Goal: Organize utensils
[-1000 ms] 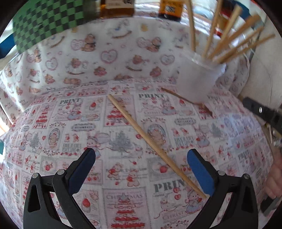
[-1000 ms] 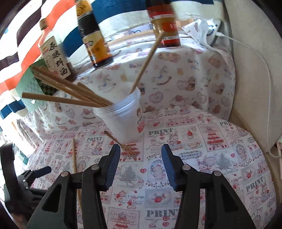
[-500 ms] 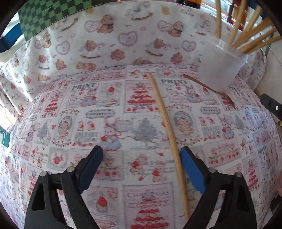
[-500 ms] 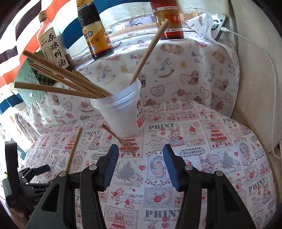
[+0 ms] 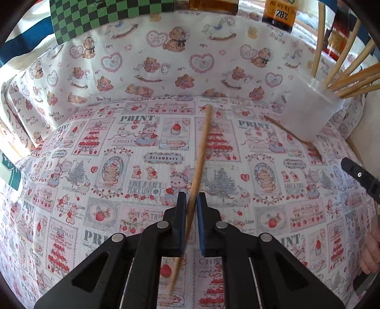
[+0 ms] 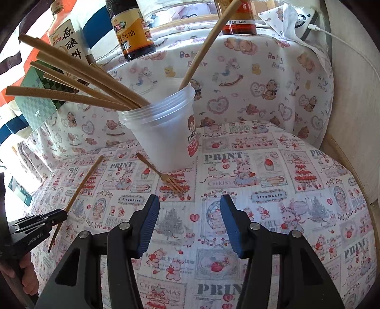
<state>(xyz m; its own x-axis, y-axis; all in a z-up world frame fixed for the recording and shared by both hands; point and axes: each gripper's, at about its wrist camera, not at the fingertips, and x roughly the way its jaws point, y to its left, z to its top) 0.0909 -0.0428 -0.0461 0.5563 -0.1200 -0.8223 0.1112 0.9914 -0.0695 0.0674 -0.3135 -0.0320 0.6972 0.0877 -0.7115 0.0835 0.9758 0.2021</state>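
Observation:
A lone wooden chopstick (image 5: 201, 154) lies on the printed cloth and runs back between the blue pads of my left gripper (image 5: 191, 197), whose jaws are closing and grip it near its lower third. The right wrist view shows the same chopstick (image 6: 80, 187) and the left gripper (image 6: 57, 217) at the left edge. A clear plastic cup (image 6: 166, 140) holds several chopsticks (image 6: 83, 80). A small golden fork (image 6: 166, 178) lies flat in front of the cup. My right gripper (image 6: 188, 204) hovers open just short of the fork, with nothing between its pads.
Three sauce bottles (image 6: 133, 28) stand on the raised ledge behind the cup, beside a green checkered cloth (image 5: 95, 16). A white charger with a cable (image 6: 306, 21) sits at the back right. A beige wall (image 6: 351, 95) borders the right side.
My left gripper slid over the chopstick and its jaws came together from wide open onto it. The right gripper crept slightly closer to the fork and stayed open.

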